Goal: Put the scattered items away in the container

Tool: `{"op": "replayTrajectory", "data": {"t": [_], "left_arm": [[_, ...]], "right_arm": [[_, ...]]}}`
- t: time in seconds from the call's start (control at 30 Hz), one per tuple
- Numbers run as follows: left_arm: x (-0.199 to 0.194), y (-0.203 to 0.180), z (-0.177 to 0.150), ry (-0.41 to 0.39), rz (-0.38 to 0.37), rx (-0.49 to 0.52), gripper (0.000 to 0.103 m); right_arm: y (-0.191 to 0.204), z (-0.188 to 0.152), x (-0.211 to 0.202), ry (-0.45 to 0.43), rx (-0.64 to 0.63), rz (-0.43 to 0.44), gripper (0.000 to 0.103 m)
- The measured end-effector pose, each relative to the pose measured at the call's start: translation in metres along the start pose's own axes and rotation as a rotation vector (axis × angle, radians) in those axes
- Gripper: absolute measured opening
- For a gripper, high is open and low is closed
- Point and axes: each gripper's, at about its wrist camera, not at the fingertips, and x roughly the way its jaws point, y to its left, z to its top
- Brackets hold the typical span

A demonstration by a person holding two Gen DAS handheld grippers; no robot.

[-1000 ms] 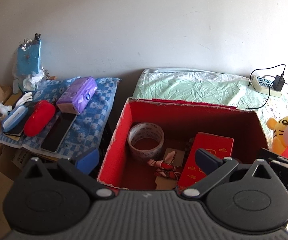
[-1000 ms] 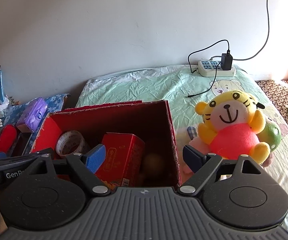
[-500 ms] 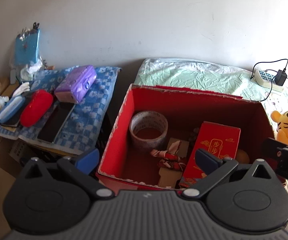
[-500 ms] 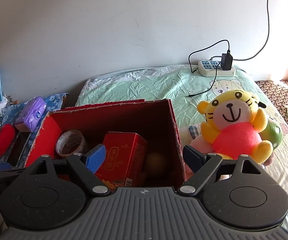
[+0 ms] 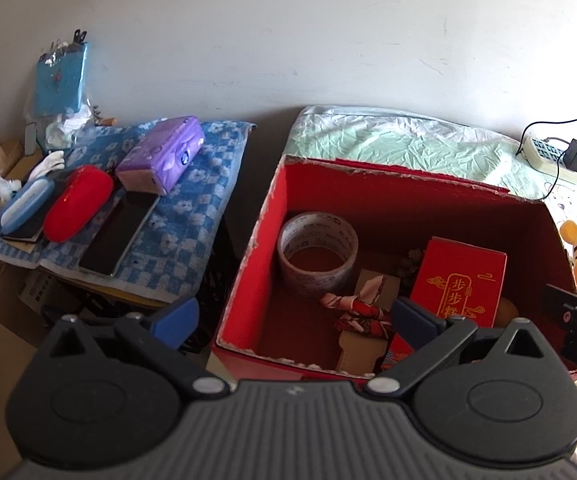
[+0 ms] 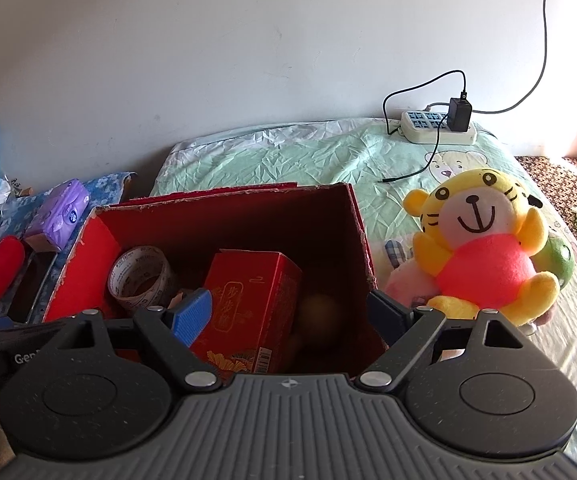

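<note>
Red box [image 5: 388, 188] holds tape roll [image 5: 317, 252], gold-lettered carton [image 6: 248, 304]; both grippers' jaws spread, empty.

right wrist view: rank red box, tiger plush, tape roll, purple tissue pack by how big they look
1. red box, by far the largest.
2. tiger plush.
3. tape roll.
4. purple tissue pack.
The last two look close in size, and the pack lies farther from the camera, so that order is unsure.
</note>
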Motion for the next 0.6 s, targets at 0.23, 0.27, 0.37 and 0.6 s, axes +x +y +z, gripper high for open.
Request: {"op": "replayTrajectory", "data": {"t": [0.23,0.27,0.37,0.6], "left_arm": [[-0.003,-0.009,0.002,-0.02,-0.01,0.041,0.102],[-0.004,-0.011,0.003,-0.024,-0.004,0.046,0.102],[-0.007,-0.012,0.003,-0.036,0.003,0.052,0.102],[-0.01,-0.016,0.006,-0.047,-0.01,0.051,0.102]], "right_arm": [[-0.003,-0.003,0.002,0.005,0.01,-0.008,0.087],[-0.004,-0.003,0.001,0.005,0.014,-0.008,0.087],[-0.007,-0.004,0.0,-0.001,0.025,-0.008,0.087],[-0.009,-0.006,-0.007,-0.021,0.033,0.0,0.087]]}}
